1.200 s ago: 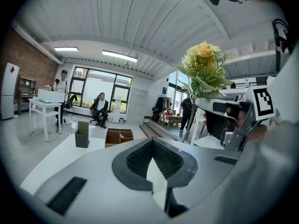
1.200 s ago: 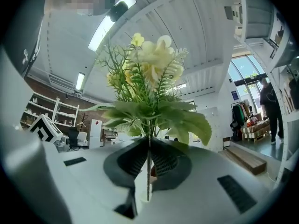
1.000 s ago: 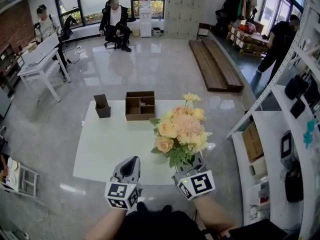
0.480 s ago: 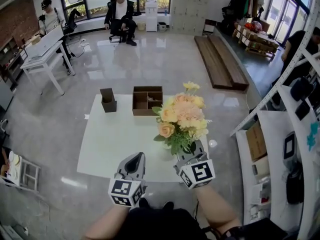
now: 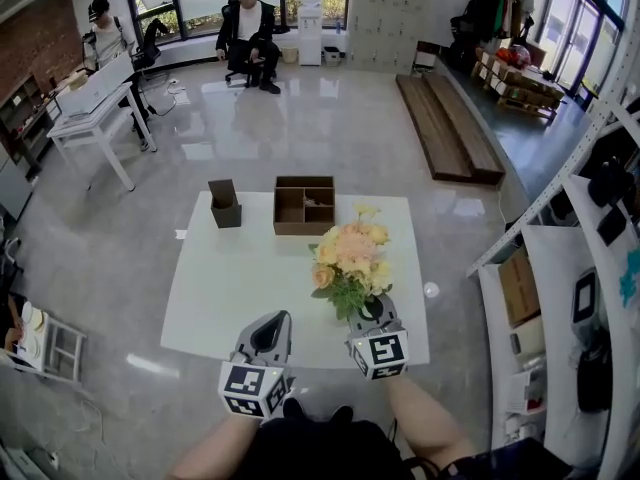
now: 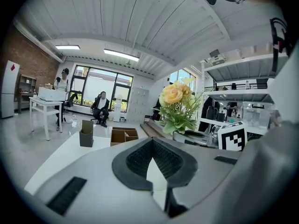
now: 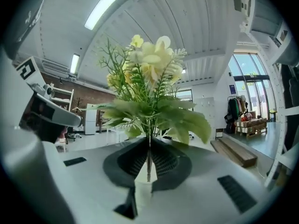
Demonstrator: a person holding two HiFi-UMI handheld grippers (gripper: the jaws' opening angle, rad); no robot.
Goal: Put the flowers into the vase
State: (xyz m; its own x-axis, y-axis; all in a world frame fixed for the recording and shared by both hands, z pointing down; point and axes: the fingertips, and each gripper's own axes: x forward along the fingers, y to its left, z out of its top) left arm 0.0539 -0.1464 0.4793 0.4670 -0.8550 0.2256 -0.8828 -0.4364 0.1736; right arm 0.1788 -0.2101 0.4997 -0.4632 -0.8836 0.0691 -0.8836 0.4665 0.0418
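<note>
1. A bunch of artificial flowers (image 5: 350, 258), peach and yellow blooms over green leaves, stands upright in the air above the near right part of the white table (image 5: 230, 288), not yet in any vase.
2. The right gripper (image 5: 368, 313) holds the bunch from below. Its jaws are closed on the thin stems (image 7: 148, 160), just under the lowest leaves.
3. The bunch is probably light and top-heavy. The stems look stiff enough to stand, while the blooms and leaves look soft and easily crushed. The bare lower stem is the sensible place to hold it, and that is where the grip sits.
4. The left gripper (image 5: 270, 330) hangs just beside the right one at the table's near edge, its jaws drawn together with nothing between them.
5. A tall dark container (image 5: 224, 204) stands at the far left of the table, well apart from the flowers. It is probably the vase, though that cannot be confirmed.
6. A wooden compartment box (image 5: 305, 206) sits just beside the dark container, at the far edge.
</note>
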